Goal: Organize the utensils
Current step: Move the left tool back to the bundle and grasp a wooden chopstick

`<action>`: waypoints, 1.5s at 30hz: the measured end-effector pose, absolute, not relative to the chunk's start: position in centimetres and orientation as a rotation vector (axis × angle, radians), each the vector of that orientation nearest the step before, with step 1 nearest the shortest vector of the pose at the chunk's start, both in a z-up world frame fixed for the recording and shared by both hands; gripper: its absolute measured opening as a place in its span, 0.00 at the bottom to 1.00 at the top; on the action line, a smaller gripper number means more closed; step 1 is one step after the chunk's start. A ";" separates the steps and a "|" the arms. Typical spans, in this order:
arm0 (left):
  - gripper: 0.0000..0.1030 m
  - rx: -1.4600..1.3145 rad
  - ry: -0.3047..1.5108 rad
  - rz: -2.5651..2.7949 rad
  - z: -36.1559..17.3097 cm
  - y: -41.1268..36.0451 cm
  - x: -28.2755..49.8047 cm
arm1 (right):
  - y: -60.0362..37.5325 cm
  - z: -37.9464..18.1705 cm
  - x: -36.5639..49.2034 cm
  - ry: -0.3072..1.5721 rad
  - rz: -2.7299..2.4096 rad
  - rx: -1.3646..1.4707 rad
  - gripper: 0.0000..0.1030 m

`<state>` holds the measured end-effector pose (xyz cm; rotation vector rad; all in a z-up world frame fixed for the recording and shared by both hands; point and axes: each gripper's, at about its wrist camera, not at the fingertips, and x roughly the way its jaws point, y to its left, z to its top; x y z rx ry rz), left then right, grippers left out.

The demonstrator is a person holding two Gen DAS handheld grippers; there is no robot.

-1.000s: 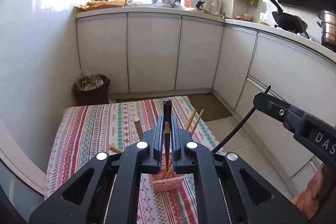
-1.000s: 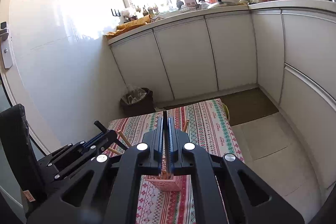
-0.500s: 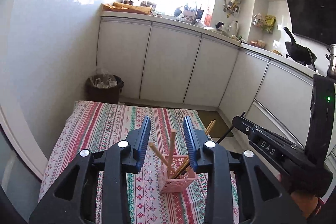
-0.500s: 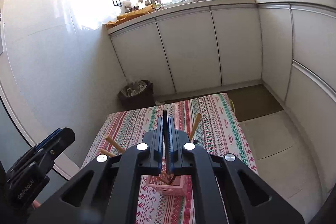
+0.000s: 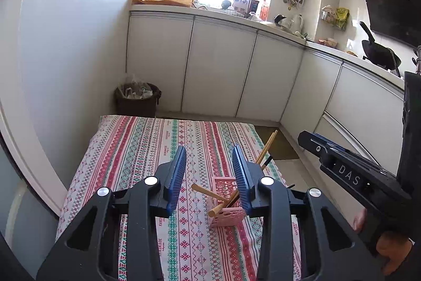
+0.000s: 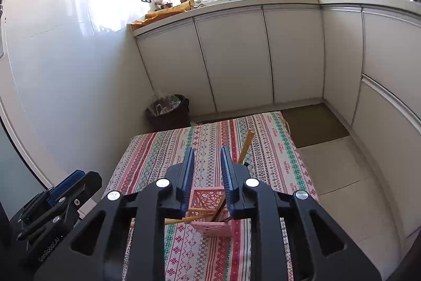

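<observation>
A small pink plastic holder (image 5: pixel 227 204), square with lattice-cut walls, stands low in the centre of both views on a striped, woven-pattern tablecloth (image 5: pixel 136 149). Round wooden chopsticks (image 5: pixel 210 195) lean out of it at slants, along with what seem to be thin dark ones (image 6: pixel 219 210). The left gripper (image 5: pixel 209 167) frames the holder, its ribbed blue pads parted, opening, with nothing between them. The right gripper (image 6: pixel 207 167) is likewise opening and empty. A dark bin (image 6: pixel 169 113) sits by glossy white cabinets (image 6: pixel 231 57).

wrist views, angled down (sharing pink holder (image 5: pixel 227 212))
</observation>
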<state>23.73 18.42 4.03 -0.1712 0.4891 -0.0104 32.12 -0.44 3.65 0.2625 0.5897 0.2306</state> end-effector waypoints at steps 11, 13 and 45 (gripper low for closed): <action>0.39 -0.126 0.491 -0.016 5.0 16.8 21.7 | -2.4 3.7 28.4 0.586 0.185 0.270 0.45; 0.48 -0.119 0.488 -0.015 5.1 16.5 21.4 | -2.6 3.7 27.7 0.584 0.181 0.263 0.46; 0.93 0.199 0.873 -0.186 -1.1 7.9 21.1 | -14.0 -3.5 16.1 0.752 -0.072 0.380 0.93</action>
